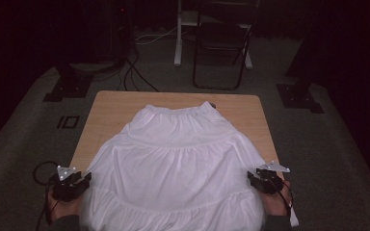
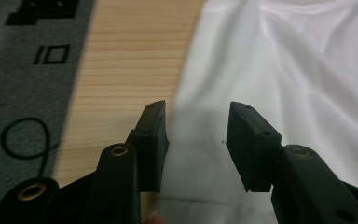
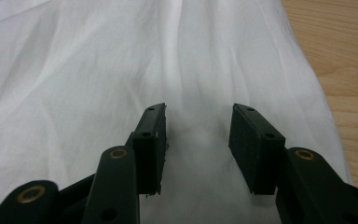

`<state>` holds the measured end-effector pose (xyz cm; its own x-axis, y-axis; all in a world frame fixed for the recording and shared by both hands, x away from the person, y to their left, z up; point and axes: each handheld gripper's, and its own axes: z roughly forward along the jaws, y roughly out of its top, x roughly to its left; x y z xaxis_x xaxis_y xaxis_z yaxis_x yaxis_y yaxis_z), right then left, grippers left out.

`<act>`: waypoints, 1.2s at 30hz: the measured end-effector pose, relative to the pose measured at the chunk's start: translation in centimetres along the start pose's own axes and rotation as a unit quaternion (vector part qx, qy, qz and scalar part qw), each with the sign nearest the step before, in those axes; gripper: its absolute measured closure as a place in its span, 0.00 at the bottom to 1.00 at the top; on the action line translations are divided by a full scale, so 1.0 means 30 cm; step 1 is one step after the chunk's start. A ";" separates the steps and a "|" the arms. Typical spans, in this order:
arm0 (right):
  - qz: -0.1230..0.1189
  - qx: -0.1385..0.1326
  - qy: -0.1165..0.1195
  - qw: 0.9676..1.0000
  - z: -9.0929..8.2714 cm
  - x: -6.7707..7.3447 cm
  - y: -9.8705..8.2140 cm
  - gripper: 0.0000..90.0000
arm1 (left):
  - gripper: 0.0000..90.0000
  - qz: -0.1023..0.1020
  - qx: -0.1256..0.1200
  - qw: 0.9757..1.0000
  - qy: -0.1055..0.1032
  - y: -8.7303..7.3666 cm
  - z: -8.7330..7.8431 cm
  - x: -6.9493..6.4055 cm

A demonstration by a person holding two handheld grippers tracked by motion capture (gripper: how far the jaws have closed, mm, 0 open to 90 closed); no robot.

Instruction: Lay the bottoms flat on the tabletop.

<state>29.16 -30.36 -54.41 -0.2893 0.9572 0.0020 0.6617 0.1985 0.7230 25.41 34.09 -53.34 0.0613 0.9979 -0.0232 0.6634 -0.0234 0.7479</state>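
A white tiered skirt (image 1: 176, 163) is lying spread flat on the wooden desk (image 1: 113, 103), with its gathered waistband at the far end and its wide hem hanging over the near edge, toward the person. The skirt is serving as the landmark here.

The left gripper (image 1: 72, 184) is sitting at the skirt's left edge, near the lower tier, with the person's hand behind it at the near corner of the desk. In the left gripper view, the left gripper (image 2: 196, 142) is standing released, its 2 jaws held apart above the cloth; the skirt's border is running just inside the left jaw, bare desk wood is lying to the left of that border, and grey carpet (image 2: 23, 93) with a loop of black cable is showing beyond the desk's edge. No cloth is being pinched between the pads.

The right gripper (image 1: 265, 180) is sitting at the skirt's right edge, level with the other gripper across the garment. In the right gripper view, the right gripper (image 3: 198, 144) is also standing released, both jaws spread over wrinkled white fabric, with the skirt's right border and bare desk off to the right.

Beyond the skirt's waistband, past the desk's far edge, a dark folding chair (image 1: 221, 48) is standing on the carpet.
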 end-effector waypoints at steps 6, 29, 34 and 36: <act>-0.001 -0.020 -0.004 1.000 -0.035 -0.002 0.000 0.63 | 0.64 -0.004 0.018 1.000 -0.001 -0.035 -0.010 0.036; 0.049 -0.026 -0.081 0.995 -0.223 -0.099 -0.121 0.64 | 0.58 -0.020 0.015 0.999 -0.038 -0.121 -0.118 0.057; 0.053 -0.016 -0.072 0.996 -0.206 -0.103 -0.125 0.65 | 0.56 -0.013 0.024 0.999 -0.039 -0.126 -0.123 0.042; 0.050 -0.010 -0.065 0.997 -0.192 -0.097 -0.126 0.65 | 0.55 -0.006 0.033 0.999 -0.036 -0.130 -0.118 0.034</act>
<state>23.52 -35.09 -53.17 -0.1296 0.9915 -0.0134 0.6683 0.0973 0.7375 20.24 35.40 -53.93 0.1039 0.9912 -0.0816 0.7123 -0.0169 0.7017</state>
